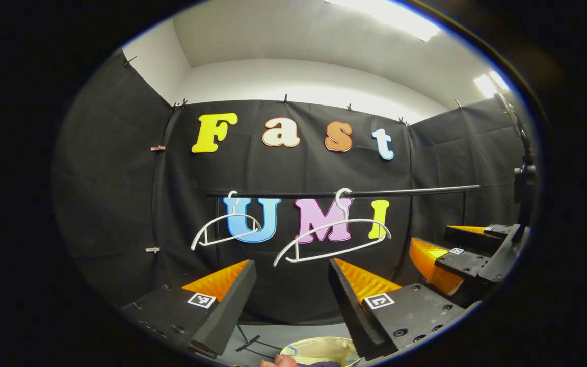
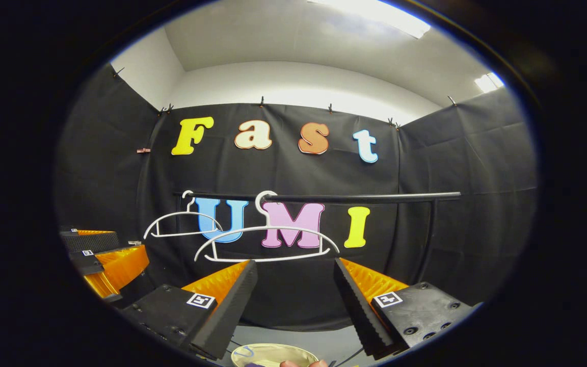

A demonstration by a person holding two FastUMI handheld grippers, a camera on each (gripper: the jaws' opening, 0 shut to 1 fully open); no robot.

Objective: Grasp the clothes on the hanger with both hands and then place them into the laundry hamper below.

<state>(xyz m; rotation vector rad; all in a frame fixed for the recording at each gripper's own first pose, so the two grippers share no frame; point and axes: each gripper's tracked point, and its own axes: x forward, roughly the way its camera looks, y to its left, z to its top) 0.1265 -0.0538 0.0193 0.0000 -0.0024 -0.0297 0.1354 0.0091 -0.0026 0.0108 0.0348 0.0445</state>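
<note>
Both hand-held grippers spread wide, holding nothing, below the rail with two bare hangers; hamper rim underneath.

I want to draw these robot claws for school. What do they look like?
Each gripper, the left gripper and the right gripper, has two long wedge-shaped fingers with ribbed faces, fixed to flat blocks with round screw holes. Every block carries a small square black-and-white marker. I see no cables on them.

white plastic hangers, matt black rail
</note>
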